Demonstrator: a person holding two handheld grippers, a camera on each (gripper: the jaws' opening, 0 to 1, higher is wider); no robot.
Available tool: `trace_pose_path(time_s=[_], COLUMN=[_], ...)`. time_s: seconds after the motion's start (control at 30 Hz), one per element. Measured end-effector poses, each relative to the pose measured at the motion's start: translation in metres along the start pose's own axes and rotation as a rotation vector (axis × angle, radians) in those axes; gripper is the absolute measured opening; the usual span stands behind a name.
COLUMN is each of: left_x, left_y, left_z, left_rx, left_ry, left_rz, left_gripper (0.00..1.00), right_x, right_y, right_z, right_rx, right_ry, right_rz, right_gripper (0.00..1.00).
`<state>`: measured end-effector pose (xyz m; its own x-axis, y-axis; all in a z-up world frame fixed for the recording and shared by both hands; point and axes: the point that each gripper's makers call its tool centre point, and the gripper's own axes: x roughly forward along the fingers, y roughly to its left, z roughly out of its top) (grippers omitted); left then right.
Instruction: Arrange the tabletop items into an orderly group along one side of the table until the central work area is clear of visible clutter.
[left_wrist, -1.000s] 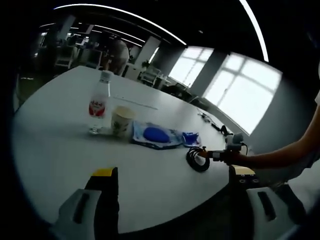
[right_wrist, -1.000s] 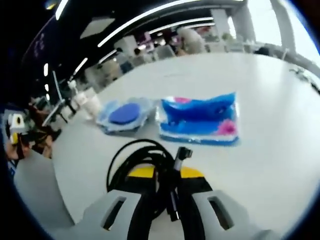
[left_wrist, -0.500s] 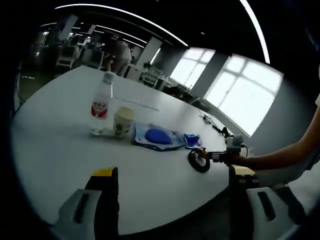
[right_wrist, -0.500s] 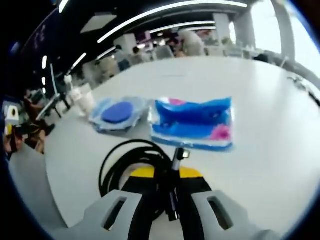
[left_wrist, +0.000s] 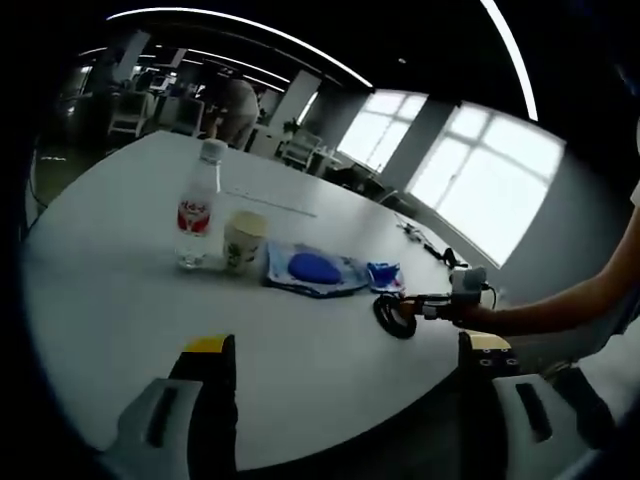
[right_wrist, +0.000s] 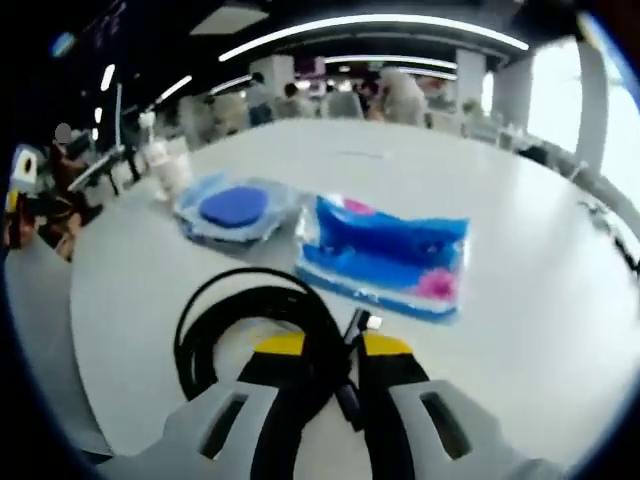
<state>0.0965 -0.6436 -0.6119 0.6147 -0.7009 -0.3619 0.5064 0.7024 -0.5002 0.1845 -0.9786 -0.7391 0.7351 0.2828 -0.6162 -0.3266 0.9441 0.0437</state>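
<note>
Counter (left_wrist: 120, 300) in the left gripper view carries a water bottle (left_wrist: 198, 217), paper cup (left_wrist: 243, 241), blue-disc pouch (left_wrist: 312, 271) and blue packet (left_wrist: 384, 276) in a row, well in from the near edge. The left hand-held gripper (left_wrist: 345, 410) hangs off that edge, jaws apart. In the right gripper view, the right hand-held gripper (right_wrist: 330, 370) clamps the black coiled cable (right_wrist: 245, 320) just before the packet.

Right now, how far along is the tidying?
Done: bottle, cup and two blue packets already sit in a row on the table. In hand: the right claw grips the black cable coil beside that row. Left: set the coil down in line; the left claw hangs open.
</note>
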Motion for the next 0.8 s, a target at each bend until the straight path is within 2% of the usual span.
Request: trace_pose_path(time_s=[0.13, 0.3, 0.63, 0.8], left_x=[-0.001, -0.003, -0.003, -0.003], left_y=[0.0, 0.002, 0.005, 0.006], left_z=[-0.001, -0.003, 0.0, 0.0], left_rx=[-0.003, 0.0, 0.01, 0.011], left_ry=[0.002, 0.009, 0.003, 0.003], left_rz=[0.002, 0.01, 0.016, 0.017], left_gripper=[0.91, 0.91, 0.92, 0.92], right_x=[0.0, 0.0, -0.01, -0.017], right_y=[-0.002, -0.004, 0.0, 0.005], right_z=[0.002, 0.002, 0.009, 0.024], right_rx=[0.033, 0.019, 0.021, 0.022], right_ry=[-0.024, -0.027, -0.066, -0.151], right_rz=[-0.006, -0.007, -0.003, 0.011], right_gripper=[0.25, 0.24, 0.3, 0.38])
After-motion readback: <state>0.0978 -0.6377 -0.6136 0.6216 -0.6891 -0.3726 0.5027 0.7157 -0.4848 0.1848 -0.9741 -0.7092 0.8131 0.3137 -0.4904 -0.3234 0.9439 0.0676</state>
